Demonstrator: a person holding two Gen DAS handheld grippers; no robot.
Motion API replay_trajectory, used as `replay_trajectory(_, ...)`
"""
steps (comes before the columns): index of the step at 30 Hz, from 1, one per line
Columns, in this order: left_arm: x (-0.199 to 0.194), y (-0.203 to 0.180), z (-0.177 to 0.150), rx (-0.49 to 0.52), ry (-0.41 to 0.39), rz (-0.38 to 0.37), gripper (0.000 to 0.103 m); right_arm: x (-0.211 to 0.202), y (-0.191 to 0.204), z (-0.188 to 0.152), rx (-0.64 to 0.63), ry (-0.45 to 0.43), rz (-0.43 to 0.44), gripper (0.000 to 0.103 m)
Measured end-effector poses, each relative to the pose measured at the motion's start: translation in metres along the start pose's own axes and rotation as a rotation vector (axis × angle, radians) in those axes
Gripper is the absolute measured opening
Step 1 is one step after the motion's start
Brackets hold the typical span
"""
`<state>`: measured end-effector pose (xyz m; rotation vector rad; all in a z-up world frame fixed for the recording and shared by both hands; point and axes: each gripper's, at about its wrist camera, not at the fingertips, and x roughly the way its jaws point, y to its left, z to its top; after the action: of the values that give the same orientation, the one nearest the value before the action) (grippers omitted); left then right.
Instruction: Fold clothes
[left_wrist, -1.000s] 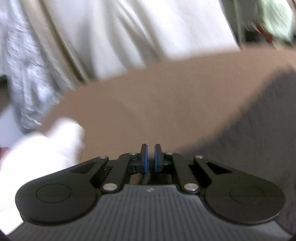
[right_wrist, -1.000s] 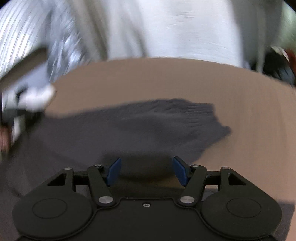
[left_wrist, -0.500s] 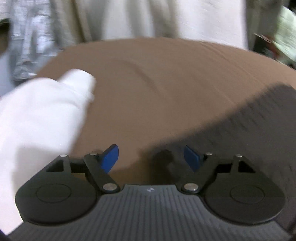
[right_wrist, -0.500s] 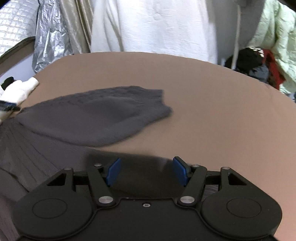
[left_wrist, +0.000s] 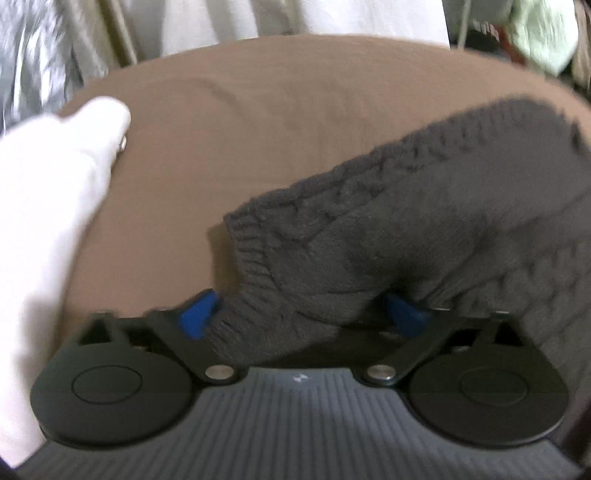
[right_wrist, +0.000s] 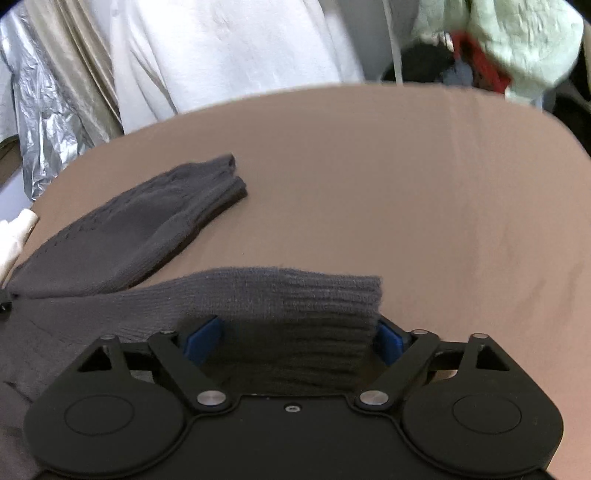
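Spreading wide, both grippers (left_wrist: 301, 317) (right_wrist: 291, 338) straddle a ribbed grey knit sweater (right_wrist: 122, 229), gripping nothing; fingertips partly hidden.

No readable text, label, brand or number anywhere; only a small pale mark on the left tool (left_wrist: 301, 317) body, illegible.

A dark grey cable-knit sweater (left_wrist: 424, 229), rough and matt, lies on smooth brown cloth table cover (right_wrist: 406, 177).
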<state>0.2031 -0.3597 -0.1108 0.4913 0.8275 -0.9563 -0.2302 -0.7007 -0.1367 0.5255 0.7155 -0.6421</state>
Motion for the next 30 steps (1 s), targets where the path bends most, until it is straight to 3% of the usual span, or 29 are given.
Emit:
replay_trajectory(1, -0.003, -0.007, -0.001, 0.028, -0.016, 0.023, 0.016, -0.001, 0.010, -0.002, -0.076, -0.039, -0.056, 0.018)
replay_trajectory(4, -0.008, -0.034, -0.004, 0.149, -0.078, 0.132, 0.011, -0.009, 0.046, -0.006, -0.282, -0.168, -0.180, 0.010)
replay_trajectory(6, -0.010, -0.049, -0.002, 0.216, -0.137, 0.218, 0.011, -0.016, 0.054, 0.001, -0.312, -0.214, -0.228, 0.009)
replay_trajectory(7, -0.011, -0.049, 0.003, 0.202, -0.163, 0.242, 0.011, -0.019, 0.057, 0.004, -0.325, -0.236, -0.252, 0.009)
replay_trajectory(15, -0.023, -0.021, 0.072, -0.062, -0.359, 0.414, 0.011, -0.023, 0.072, 0.056, -0.353, -0.374, -0.450, 0.004)
replay_trajectory(16, -0.019, -0.017, 0.083, -0.107, -0.354, 0.440, 0.012, -0.020, 0.071, 0.064, -0.324, -0.395, -0.477, 0.005)
replay_trajectory(17, -0.013, -0.015, 0.092, -0.135, -0.326, 0.459, 0.014, -0.012, 0.069, 0.074, -0.280, -0.353, -0.463, 0.009)
replay_trajectory(18, -0.004, -0.013, 0.099, -0.142, -0.263, 0.463, 0.029, -0.003, 0.067, 0.084, -0.235, -0.308, -0.447, 0.027)
replay_trajectory(19, 0.006, -0.014, 0.104, -0.139, -0.177, 0.467, 0.041, 0.003, 0.072, 0.086, -0.215, -0.277, -0.486, 0.041)
replay_trajectory(21, 0.014, -0.019, 0.094, -0.160, -0.065, 0.460, 0.044, 0.009, 0.086, 0.082, -0.181, -0.235, -0.556, 0.048)
replay_trajectory(23, -0.004, -0.026, 0.065, -0.178, -0.068, 0.340, 0.054, 0.000, 0.101, 0.065, -0.130, -0.203, -0.434, 0.052)
replay_trajectory(25, -0.023, -0.034, 0.030, -0.190, -0.055, 0.212, 0.068, -0.008, 0.112, 0.043, -0.059, -0.145, -0.179, 0.065)
replay_trajectory(27, -0.040, -0.041, -0.004, -0.214, -0.017, 0.087, 0.070, -0.006, 0.123, 0.019, 0.028, -0.035, 0.031, 0.068)
replay_trajectory(29, -0.052, -0.046, -0.039, -0.254, 0.020, -0.018, 0.075, 0.003, 0.135, -0.003, 0.069, 0.061, 0.149, 0.070)
replay_trajectory(30, -0.058, -0.049, -0.055, -0.272, 0.048, -0.038, 0.080, 0.006, 0.143, -0.016, 0.069, 0.088, 0.145, 0.076)
